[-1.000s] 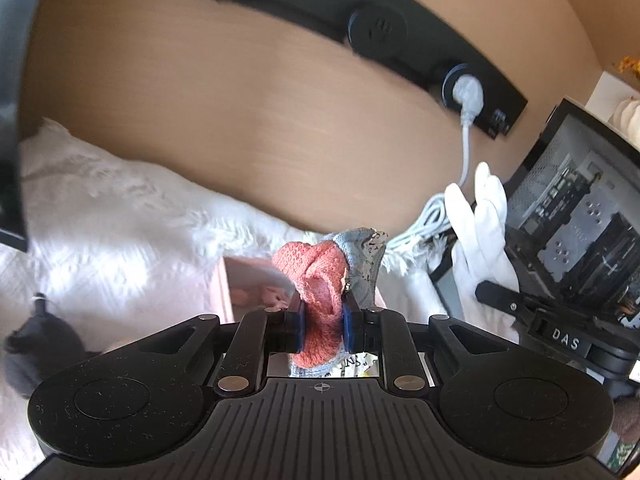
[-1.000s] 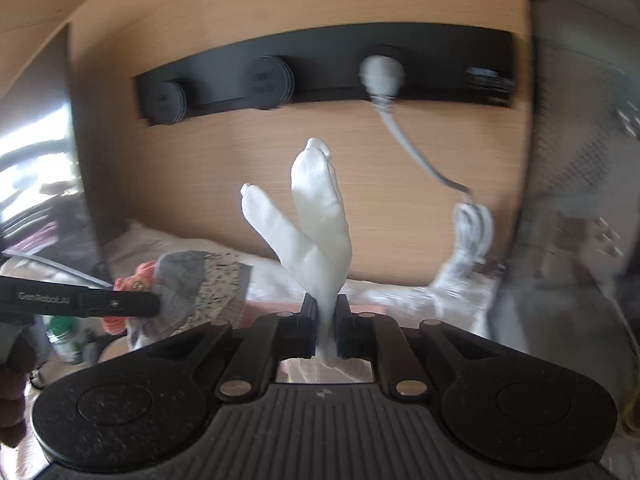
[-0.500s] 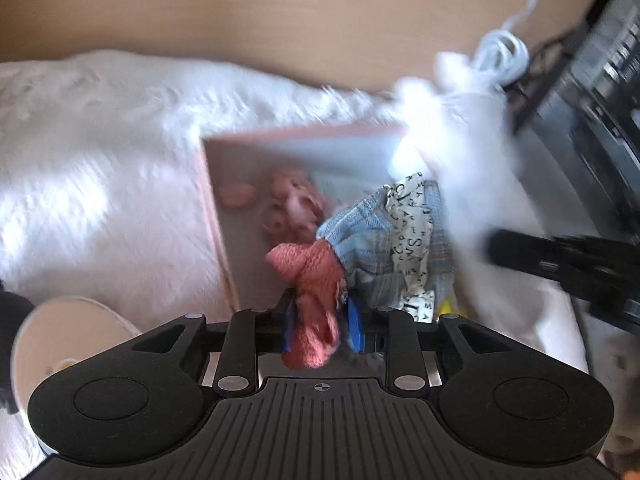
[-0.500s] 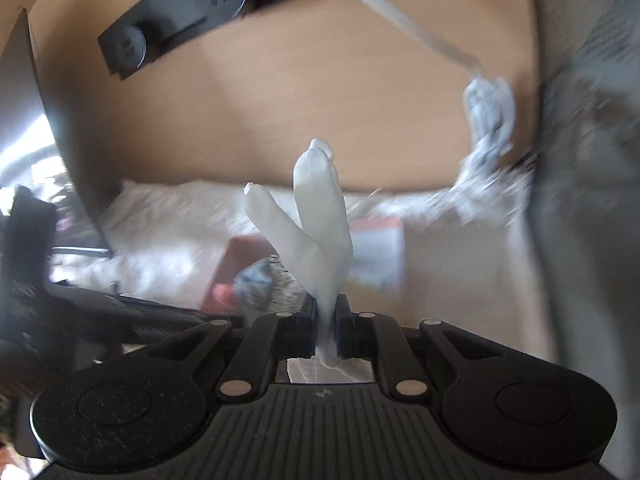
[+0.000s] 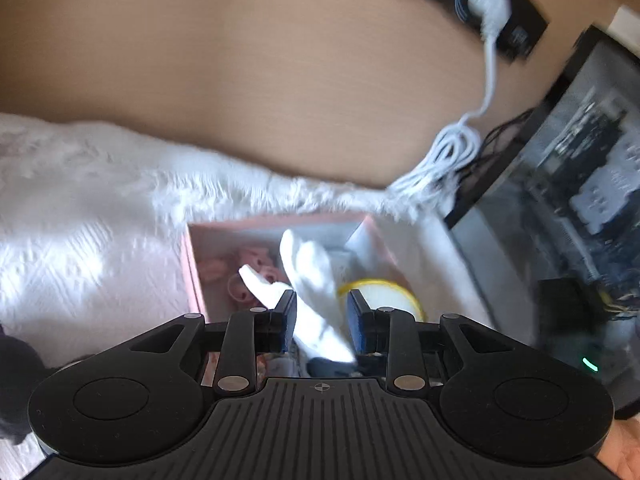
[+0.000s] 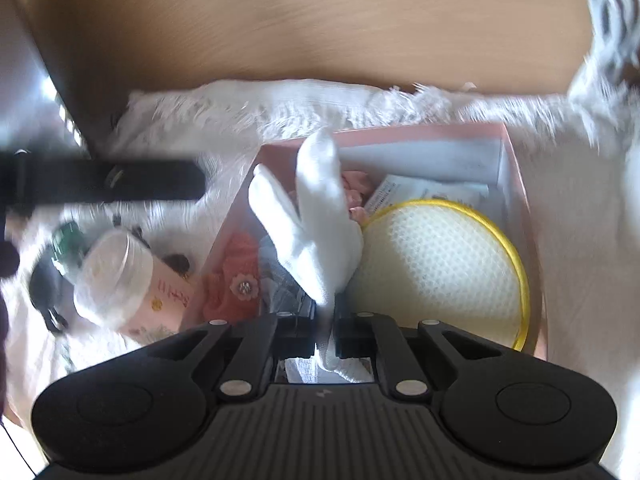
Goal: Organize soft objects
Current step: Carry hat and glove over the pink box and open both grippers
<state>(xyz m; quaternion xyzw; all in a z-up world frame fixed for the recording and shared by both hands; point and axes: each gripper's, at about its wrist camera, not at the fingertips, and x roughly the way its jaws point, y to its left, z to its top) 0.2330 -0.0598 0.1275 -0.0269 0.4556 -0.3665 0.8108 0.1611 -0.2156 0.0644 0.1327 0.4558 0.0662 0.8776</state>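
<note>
My right gripper (image 6: 325, 326) is clenched on a soft white glove (image 6: 320, 224) above the pink box (image 6: 516, 168); a round yellow-rimmed mesh pad (image 6: 440, 268) crowds it. My left gripper (image 5: 322, 316) stands released, grasping nothing.

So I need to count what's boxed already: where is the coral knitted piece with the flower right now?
In the right wrist view the coral knitted piece lies in the pink box's near-left corner, left of the white glove and beside the paper cup outside.

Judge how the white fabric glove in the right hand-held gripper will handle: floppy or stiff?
Probably fairly light: the white fabric glove stands up from the shut right hand-held gripper. Likely soft, since it pinches thin there. Its fingers may snag the pink box.
</note>
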